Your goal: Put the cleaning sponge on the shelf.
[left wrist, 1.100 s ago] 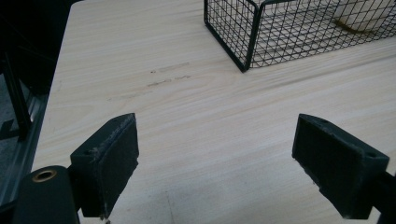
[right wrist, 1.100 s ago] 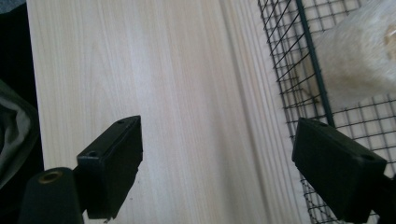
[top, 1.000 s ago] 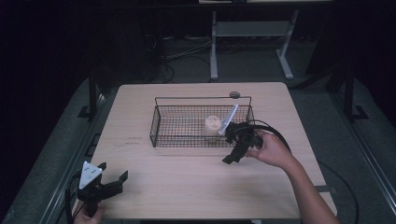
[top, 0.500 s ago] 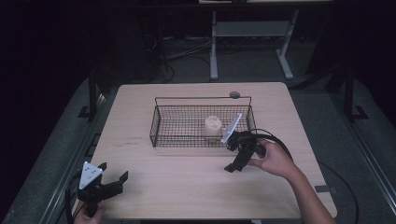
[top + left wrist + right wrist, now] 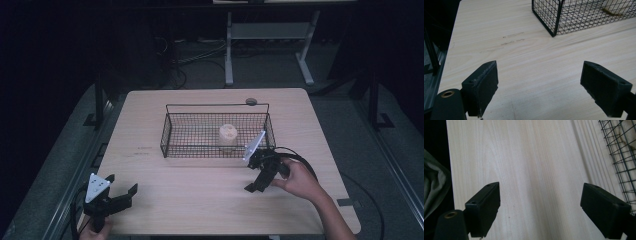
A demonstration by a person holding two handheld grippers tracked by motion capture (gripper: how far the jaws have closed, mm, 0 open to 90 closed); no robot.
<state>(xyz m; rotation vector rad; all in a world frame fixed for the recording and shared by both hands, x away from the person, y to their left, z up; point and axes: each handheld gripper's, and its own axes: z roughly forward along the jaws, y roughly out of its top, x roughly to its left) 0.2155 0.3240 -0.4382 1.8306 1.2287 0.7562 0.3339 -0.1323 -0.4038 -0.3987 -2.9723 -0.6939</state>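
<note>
A black wire basket (image 5: 200,146) stands in the middle of the light wooden table (image 5: 200,200). Inside it, right of centre, sits a cream, round, stubby object (image 5: 227,135). My right gripper (image 5: 256,181) hovers just in front of the basket's right front corner, open and empty, its jaws pointing toward the table's near edge. In the right gripper view the gripper (image 5: 540,212) looks down on bare wood, with the basket (image 5: 621,157) at the right edge. My left gripper (image 5: 121,184) is at the near left corner, open and empty. From the left gripper (image 5: 546,92) the basket's corner (image 5: 556,20) lies ahead.
A small dark round thing (image 5: 251,101) lies on the table behind the basket's back rim. Beyond the table stand a white metal frame (image 5: 270,45) and cables on the dark floor. A cable loops on the table beside my right hand (image 5: 300,177).
My right gripper has drawn back from the basket's right end toward the near edge of the table. The left gripper has stayed put.
</note>
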